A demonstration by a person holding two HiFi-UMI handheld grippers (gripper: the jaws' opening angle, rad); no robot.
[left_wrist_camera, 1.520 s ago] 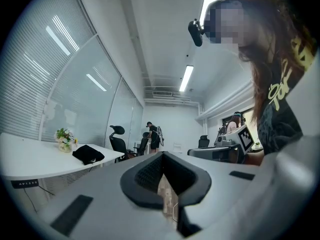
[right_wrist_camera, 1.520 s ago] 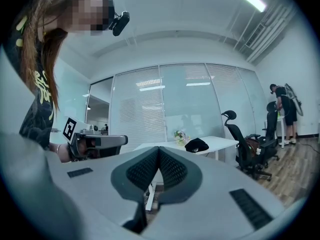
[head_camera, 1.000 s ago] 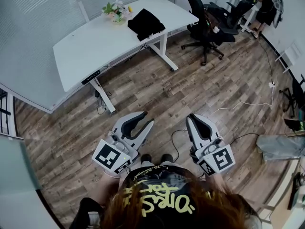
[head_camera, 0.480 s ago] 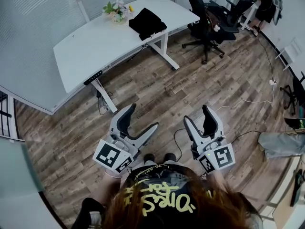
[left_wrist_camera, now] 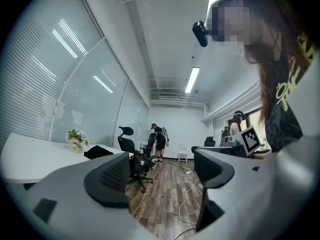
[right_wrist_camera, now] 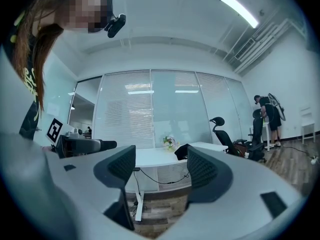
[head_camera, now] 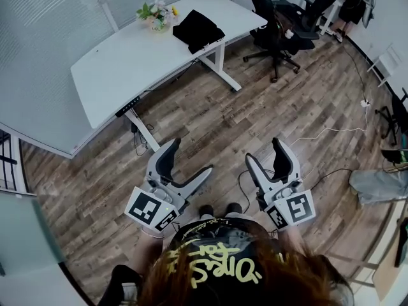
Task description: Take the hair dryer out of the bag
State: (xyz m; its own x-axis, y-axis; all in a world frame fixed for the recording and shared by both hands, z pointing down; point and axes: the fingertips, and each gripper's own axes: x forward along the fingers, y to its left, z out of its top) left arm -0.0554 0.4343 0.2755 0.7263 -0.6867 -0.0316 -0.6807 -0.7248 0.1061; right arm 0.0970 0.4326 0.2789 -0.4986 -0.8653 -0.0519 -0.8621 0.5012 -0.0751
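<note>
The left tool [head_camera: 190, 157] and right tool [head_camera: 264, 152], jaws just spread and empty, are well short of the desk [head_camera: 121, 69]. Walk up squarely, then let one tool steady the black bag [head_camera: 197, 30] on it.

My head camera looks steeply down; my left gripper [head_camera: 190, 157] and right gripper [head_camera: 264, 150] cameras look level; all share the white desk [head_camera: 115, 62]

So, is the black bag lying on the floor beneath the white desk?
No, the black bag lies on the white desk, near the flowers.
</note>
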